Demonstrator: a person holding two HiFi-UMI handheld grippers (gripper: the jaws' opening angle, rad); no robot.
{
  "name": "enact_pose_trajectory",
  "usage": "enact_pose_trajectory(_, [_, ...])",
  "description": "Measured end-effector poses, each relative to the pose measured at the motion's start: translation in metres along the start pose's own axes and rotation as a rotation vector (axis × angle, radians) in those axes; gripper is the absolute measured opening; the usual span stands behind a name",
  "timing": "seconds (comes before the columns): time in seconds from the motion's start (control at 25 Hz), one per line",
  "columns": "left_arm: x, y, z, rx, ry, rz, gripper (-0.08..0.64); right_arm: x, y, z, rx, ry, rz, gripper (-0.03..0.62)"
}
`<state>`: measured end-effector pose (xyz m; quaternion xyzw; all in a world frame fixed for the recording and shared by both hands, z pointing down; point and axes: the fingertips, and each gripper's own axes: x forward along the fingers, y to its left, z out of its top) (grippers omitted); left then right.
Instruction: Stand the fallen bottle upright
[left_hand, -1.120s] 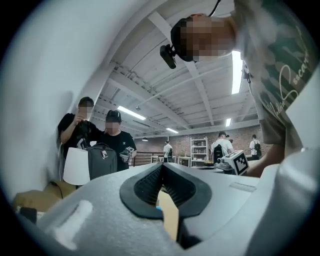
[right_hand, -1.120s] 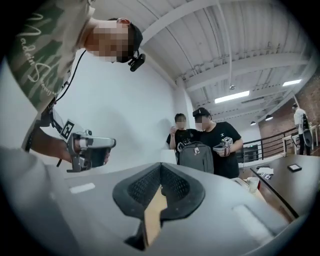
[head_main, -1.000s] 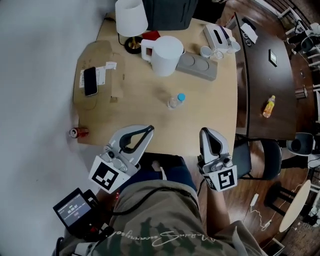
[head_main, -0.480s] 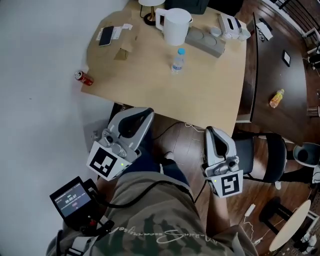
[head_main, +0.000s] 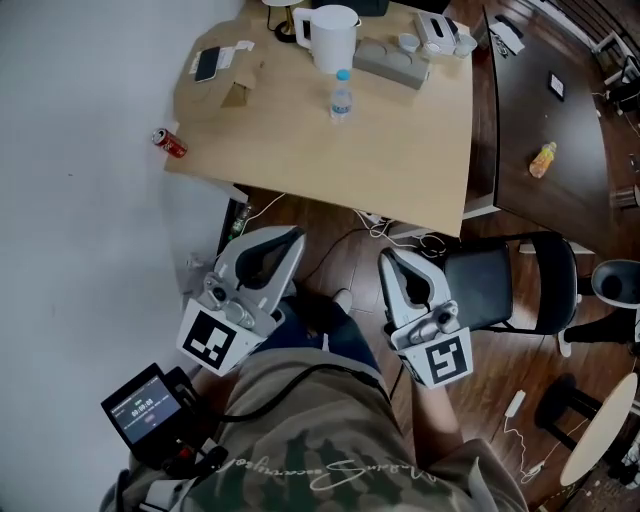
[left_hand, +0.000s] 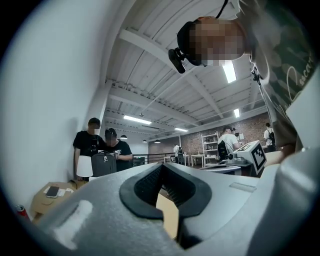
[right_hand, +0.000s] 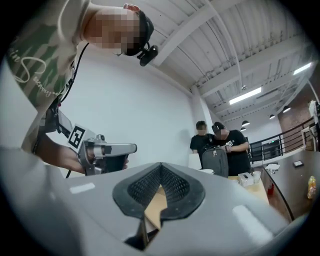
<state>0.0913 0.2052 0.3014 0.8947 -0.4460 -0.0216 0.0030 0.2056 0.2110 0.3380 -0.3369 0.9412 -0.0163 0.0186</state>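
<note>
A clear bottle with a blue cap (head_main: 341, 97) stands upright on the light wooden table (head_main: 400, 160), far from both grippers. In the head view my left gripper (head_main: 295, 238) and right gripper (head_main: 388, 258) hang side by side over the wooden floor, short of the table's near edge. Both are shut with nothing between the jaws. In the left gripper view the left gripper (left_hand: 162, 167) points level across the tabletop. The right gripper (right_hand: 161, 166) does the same in the right gripper view, and the bottle is hidden in both.
A white jug (head_main: 330, 35), a grey tray (head_main: 392, 62), a phone (head_main: 208, 65) and a red can (head_main: 169, 143) share the table. A black chair (head_main: 500, 290) stands at the right, beside a dark table (head_main: 540, 100) with a yellow bottle (head_main: 542, 160). Two people (left_hand: 100, 145) stand beyond the table.
Both grippers have drawn back from the table's near edge to over the floor, still shut. The table has slid away toward the top of the head view. The bottle stays upright.
</note>
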Motion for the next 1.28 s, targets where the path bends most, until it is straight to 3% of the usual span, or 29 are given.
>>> enact_pose_trajectory(0.28, [-0.046,0.012,-0.01,-0.037,-0.006,0.004,0.002,0.004,0.033,0.008,-0.047,0.011,-0.095,0.003])
enact_pose_trajectory(0.6, [-0.09,0.042,-0.003,-0.056,-0.045,0.033,0.002,0.037,0.084,0.01,-0.098,0.035,-0.05,0.003])
enact_pose_trajectory(0.96, [-0.075,0.044,0.039,0.013,-0.129,-0.012,0.001,0.054,0.093,0.047,-0.118,-0.042,-0.041,0.003])
enact_pose_trajectory(1.28, [-0.071,0.024,0.044,0.023,-0.121,-0.043,0.002,0.047,0.094,0.06,-0.133,-0.087,-0.038,0.003])
